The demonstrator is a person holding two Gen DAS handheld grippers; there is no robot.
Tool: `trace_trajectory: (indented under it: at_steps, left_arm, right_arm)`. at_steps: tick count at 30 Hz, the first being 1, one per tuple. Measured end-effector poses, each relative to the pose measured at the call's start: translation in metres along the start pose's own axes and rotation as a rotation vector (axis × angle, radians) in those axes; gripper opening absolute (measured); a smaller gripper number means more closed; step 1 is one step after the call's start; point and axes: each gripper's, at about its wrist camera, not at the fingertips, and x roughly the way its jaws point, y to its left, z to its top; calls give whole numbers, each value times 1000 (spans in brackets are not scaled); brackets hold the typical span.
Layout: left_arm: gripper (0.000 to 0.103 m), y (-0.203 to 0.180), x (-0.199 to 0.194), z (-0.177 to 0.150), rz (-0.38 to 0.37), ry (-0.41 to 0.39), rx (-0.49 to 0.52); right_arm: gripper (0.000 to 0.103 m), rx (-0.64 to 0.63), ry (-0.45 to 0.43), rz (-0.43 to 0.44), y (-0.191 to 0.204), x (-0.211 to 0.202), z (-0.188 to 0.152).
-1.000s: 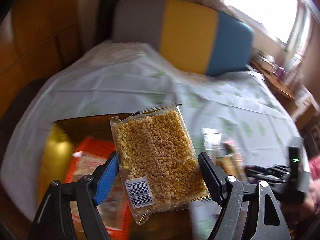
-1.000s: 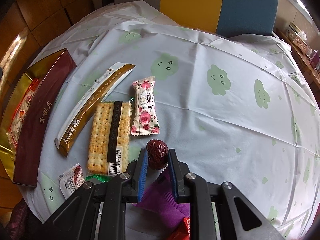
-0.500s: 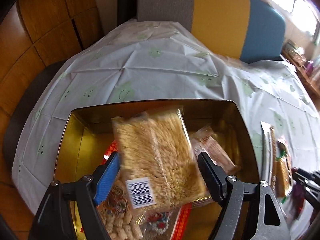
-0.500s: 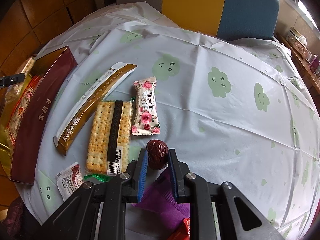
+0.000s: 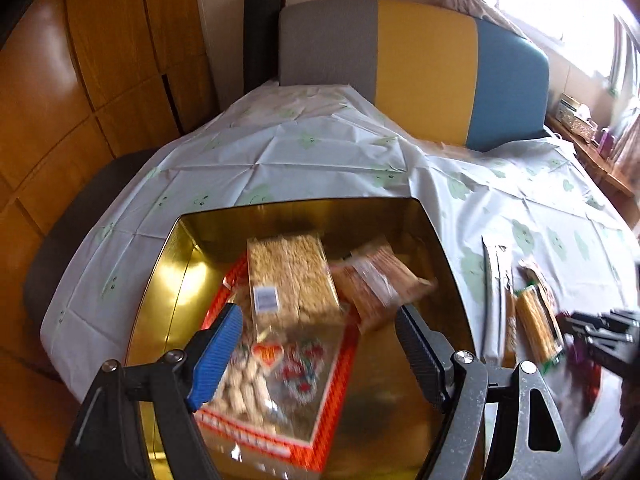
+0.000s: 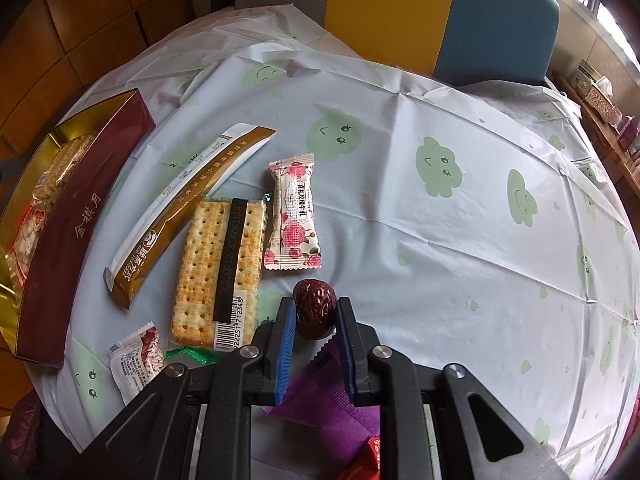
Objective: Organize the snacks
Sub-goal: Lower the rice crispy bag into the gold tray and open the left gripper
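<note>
Reading from the left, you held the left gripper (image 5: 318, 334) over the gold-lined box (image 5: 160, 280), its jaws spread wide and gripping nothing. The puffed-grain bar (image 5: 290, 280) lay inside, flat in its clear crinkly wrap on top of a red-bordered peanut pack (image 5: 280, 392), with a tan wafer packet (image 5: 376, 280) just beside it. To finish this step well, you needed to lift straight up and clear of the shiny wall so neither finger caught a wrapper edge. Across the pale plastic tablecloth (image 6: 440, 240) (printed with green smiling clouds), several snacks lay near the box's maroon side: a long gold-and-white sachet (image 6: 184, 216), a perforated cracker pack (image 6: 220, 272) with a black date strip, a rose-printed candy (image 6: 294, 216) and a small white sachet (image 6: 138, 360). Furthest right, the right gripper (image 6: 316, 316) had its jaws closed to a narrow gap on a wrinkled, glossy red date (image 6: 315, 314), held above a purple wrapper (image 6: 328, 396). Judging by its round, slick skin, you needed a steady squeeze when carrying it to the box.
</note>
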Motion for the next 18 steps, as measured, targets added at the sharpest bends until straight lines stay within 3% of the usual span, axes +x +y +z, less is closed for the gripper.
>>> trace_trajectory:
  at_steps: [18]
  left_arm:
    - [79,11,-32,-62,32,7,-59]
  right_arm:
    - [21,-18,-32,-25,3,-2,-4]
